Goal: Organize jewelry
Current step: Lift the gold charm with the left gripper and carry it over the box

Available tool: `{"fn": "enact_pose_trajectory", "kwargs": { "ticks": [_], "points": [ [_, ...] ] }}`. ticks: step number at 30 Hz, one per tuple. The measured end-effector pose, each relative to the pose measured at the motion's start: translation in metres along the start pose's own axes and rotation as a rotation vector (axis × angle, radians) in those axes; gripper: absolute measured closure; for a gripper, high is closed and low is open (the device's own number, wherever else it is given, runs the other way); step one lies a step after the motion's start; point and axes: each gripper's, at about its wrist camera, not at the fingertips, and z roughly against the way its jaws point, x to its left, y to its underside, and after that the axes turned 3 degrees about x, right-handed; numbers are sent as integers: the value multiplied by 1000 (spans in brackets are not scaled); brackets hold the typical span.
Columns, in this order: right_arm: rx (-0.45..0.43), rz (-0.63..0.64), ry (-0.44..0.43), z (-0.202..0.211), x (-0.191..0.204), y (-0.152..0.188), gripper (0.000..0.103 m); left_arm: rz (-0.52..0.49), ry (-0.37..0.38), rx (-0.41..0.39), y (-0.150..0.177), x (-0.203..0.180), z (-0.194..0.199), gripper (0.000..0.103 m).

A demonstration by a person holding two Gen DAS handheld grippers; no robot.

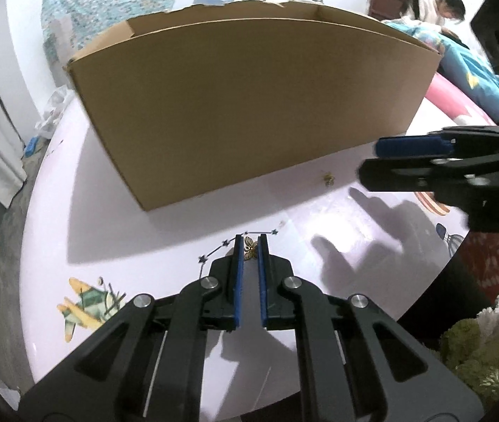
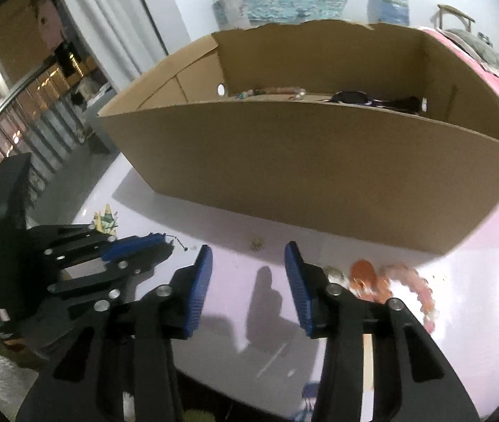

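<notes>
The left tongs (image 1: 250, 250) reach up from six o'clock, their blue pads (image 1: 238, 281) closed on a small bronze butterfly charm (image 1: 250, 249) at the tips. They stand over a pale lilac surface (image 1: 165, 232) printed with an aeroplane picture (image 1: 85, 302) at eight o'clock and a line of small stars (image 1: 224, 243) beside the tips. A brown cardboard box (image 1: 249, 105) fills the twelve o'clock half. At three o'clock the right tongs (image 1: 369, 161) come in sideways; a second small gold trinket (image 1: 328, 178) lies near them, just beside the box's foot.
</notes>
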Motion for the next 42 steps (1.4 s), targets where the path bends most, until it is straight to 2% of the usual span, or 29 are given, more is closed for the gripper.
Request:
{"fn": "enact_pose_trajectory", "kwargs": {
  "ticks": [11,14,15,18,26,34,39,42],
  "points": [
    [46,60,64,-27,4,-6,81,8,11,-12,4,5,0,96],
    [47,89,98,-29,7,-4,89,12,13,-11,4,7,0,96],
    [48,99,107,-29,8,-3,95,14,14,-12,4,8,1,96],
    [48,86,97,-26,4,-3,99,14,15,-16,4,9,1,96],
    [4,-37,17,5,-18,1,100,40,21,-27,6,17,4,96],
    [-59,-76,-25,37,-26,1,100,52,14,-56,5,21,21,96],
    [-108,-50,-56,51,-4,-13,100,65,55,-127,-3,25,59,96],
    [-166,-27,-93,76,4,-25,100,63,91,-205,-17,27,93,96]
  ]
}}
